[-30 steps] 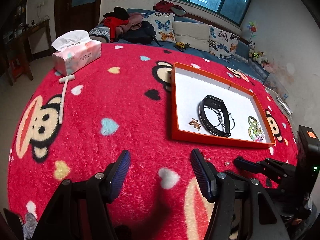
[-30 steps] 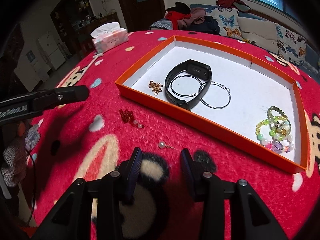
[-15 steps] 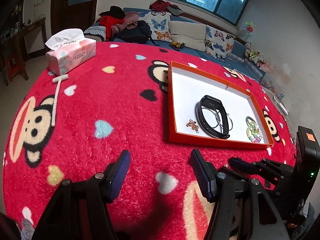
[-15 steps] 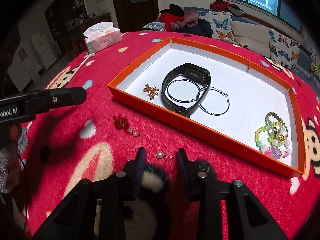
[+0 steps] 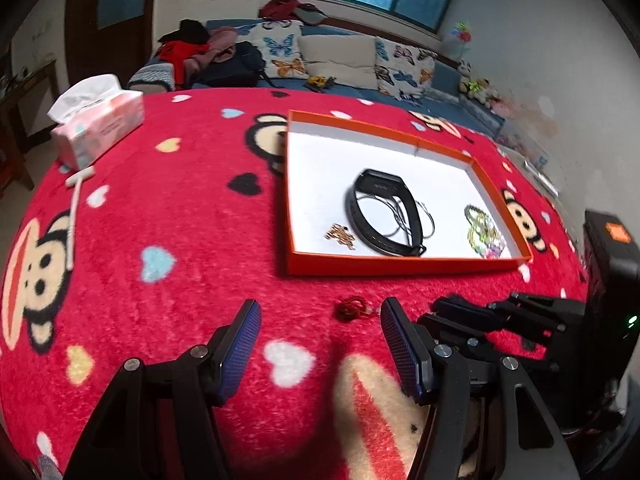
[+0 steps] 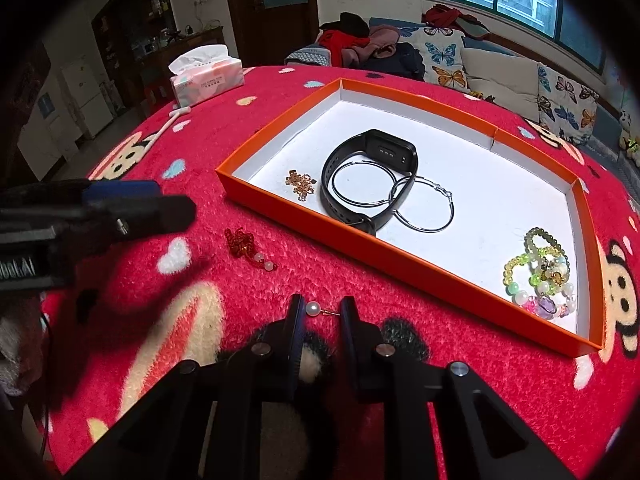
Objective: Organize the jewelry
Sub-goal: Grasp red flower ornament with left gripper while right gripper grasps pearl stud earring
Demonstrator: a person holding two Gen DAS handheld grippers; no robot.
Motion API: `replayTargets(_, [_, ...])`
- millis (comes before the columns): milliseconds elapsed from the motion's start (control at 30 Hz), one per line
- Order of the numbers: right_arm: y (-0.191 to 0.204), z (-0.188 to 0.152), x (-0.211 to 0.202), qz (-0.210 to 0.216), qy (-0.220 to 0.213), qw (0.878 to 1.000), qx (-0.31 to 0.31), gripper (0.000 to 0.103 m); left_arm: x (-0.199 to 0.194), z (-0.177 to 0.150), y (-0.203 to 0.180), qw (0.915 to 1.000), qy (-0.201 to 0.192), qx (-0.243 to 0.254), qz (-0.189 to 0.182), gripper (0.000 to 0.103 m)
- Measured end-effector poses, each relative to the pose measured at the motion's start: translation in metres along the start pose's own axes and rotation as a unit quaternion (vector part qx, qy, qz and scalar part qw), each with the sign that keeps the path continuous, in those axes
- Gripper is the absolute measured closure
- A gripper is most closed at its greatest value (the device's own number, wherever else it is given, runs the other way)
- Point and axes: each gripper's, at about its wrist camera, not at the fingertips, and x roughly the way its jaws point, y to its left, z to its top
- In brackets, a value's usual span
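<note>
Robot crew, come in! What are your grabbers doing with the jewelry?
Right gripper open, jaws around pearl earring, not yet pinched. Left gripper open, behind red charm. Both pieces outside orange tray. Nothing blocking.

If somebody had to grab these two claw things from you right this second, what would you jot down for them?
Right gripper: jaws closing around the pearl earring on the red blanket; grip not confirmed.
Left gripper: open, empty, hovering near the red tassel earring.
Done: black watch band, hoop earrings, gold charm and bead bracelets lie in the orange tray.
Left: pearl and red tassel earrings go into the tray.
</note>
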Motion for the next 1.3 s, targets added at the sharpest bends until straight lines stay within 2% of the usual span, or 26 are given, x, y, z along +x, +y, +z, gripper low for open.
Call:
replayTargets(200, [-0.006, -0.004, -0.005, 0.005, 0.0, 1.0, 0.001, 0.083, 0.02, -0.003, -0.014, 0.9995, 0.015, 0.026, -0.003, 0.039])
replayTargets(467, [-0.014, -0.002, -0.013, 0.009, -0.009, 1.0, 0.006, 0.083, 0.039, -0.004, -0.023, 0.9985, 0.03, 0.043, -0.011, 0.057])
replayTargets(733, [-0.014, -0.003, -0.016, 0.008, -0.013, 1.0, 0.006, 0.083, 0.042, -0.002, -0.02, 0.9987, 0.028, 0.039, -0.016, 0.064])
replayTargets(967, [-0.017, -0.005, -0.016, 0.006, -0.011, 1.0, 0.008, 0.083, 0.043, -0.003, -0.022, 0.9985, 0.021, 0.048, -0.015, 0.083])
replayTargets(1300, [-0.021, -0.002, -0.029, 0.006, -0.027, 1.0, 0.012, 0.083, 0.02, 0.0, -0.025, 0.9985, -0.006, 0.051, -0.019, 0.084])
